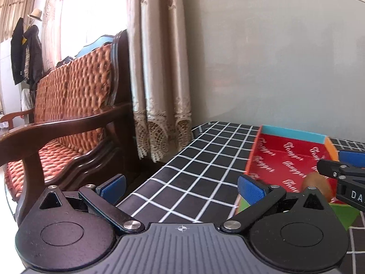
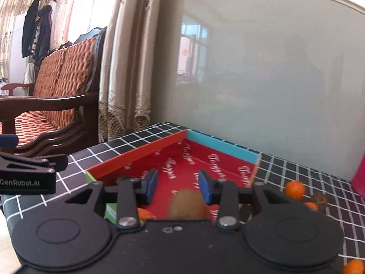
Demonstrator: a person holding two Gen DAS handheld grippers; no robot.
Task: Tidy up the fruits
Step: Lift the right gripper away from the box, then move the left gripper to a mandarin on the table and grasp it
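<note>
a grey wall panel (image 2: 262, 68) fills the far side of the scene, with dim reflections on its glossy face. to its left hang beige lace-edged curtains (image 1: 159, 68), and further left stands a dark wooden bench (image 1: 68, 118) with orange quilted cushions; coats and a hat (image 1: 35, 14) hang on a stand beyond it.

the table carries a black tablecloth with a white grid (image 1: 194, 159). on it sits a shallow red cardboard tray (image 2: 136, 155) printed with white script, its far wall light blue and its right corner orange. inside the tray, near its front, lies a brown kiwi (image 2: 188, 204), blurred, and a small orange fruit (image 2: 144, 214) shows at the near left corner, half hidden behind the tool.

the right gripper (image 2: 178, 186) hangs over the tray with its blue pads (image 2: 151, 185) narrowly apart; the kiwi sits below and in front of the gap, and the pads do not press on it. the left gripper (image 1: 181, 187) hovers above the tablecloth left of the tray, its blue pads spread wide with nothing between them.

on the cloth right of the tray lie several mandarins (image 2: 294, 189), one just beside the tray's right wall, others nearer the front edge, and a pink object (image 2: 359, 175) stands at the far right.
</note>
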